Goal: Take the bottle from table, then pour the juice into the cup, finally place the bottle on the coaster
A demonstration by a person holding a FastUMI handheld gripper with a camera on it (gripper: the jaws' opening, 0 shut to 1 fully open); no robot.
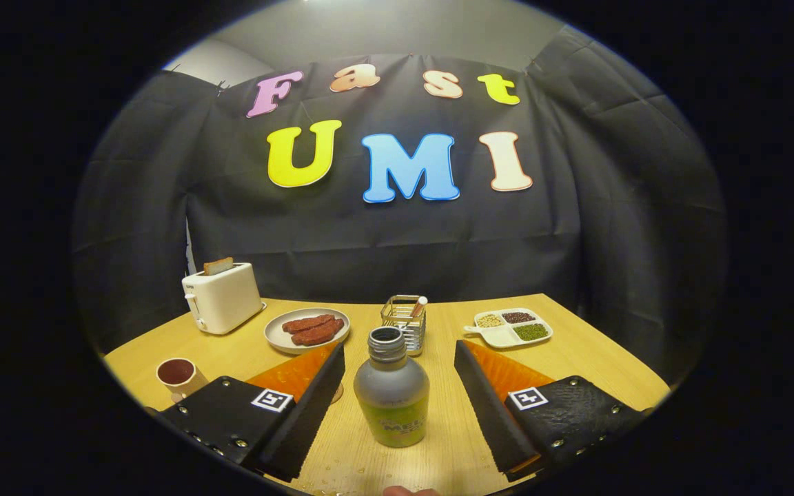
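A: Where do we stand with the hand-held gripper (397, 406)?

B: We have it spread wide, nothing held. The bottle (391, 396) stands upright on the tabletop (576, 358), directly between our two fingers (304, 406) and clear of both; neither pad touches it.

A: So the bottle lies dead ahead of us?

B: Yes, centred in the gap, its long axis vertical, cap off and the open neck pointing up. We judge that the coming move turns on just that: the fingers flank the body on either side, so closing them straight in should catch the label band without tipping it.

A: And the cup (180, 377)?

B: It sits off to our left, just beyond the left finger, near the toaster (221, 297). We cannot pick out the coaster with any certainty; something round peeks by the left fingertip, but it is too hidden to name.

A: Anything else near our path?

B: A plate (307, 331) of sausages, a wire holder (404, 320) just behind the bottle, and a divided dish (511, 327) to the right, all beyond the fingers. We also see droplets on the tabletop near us, so the bottle may be slippery.
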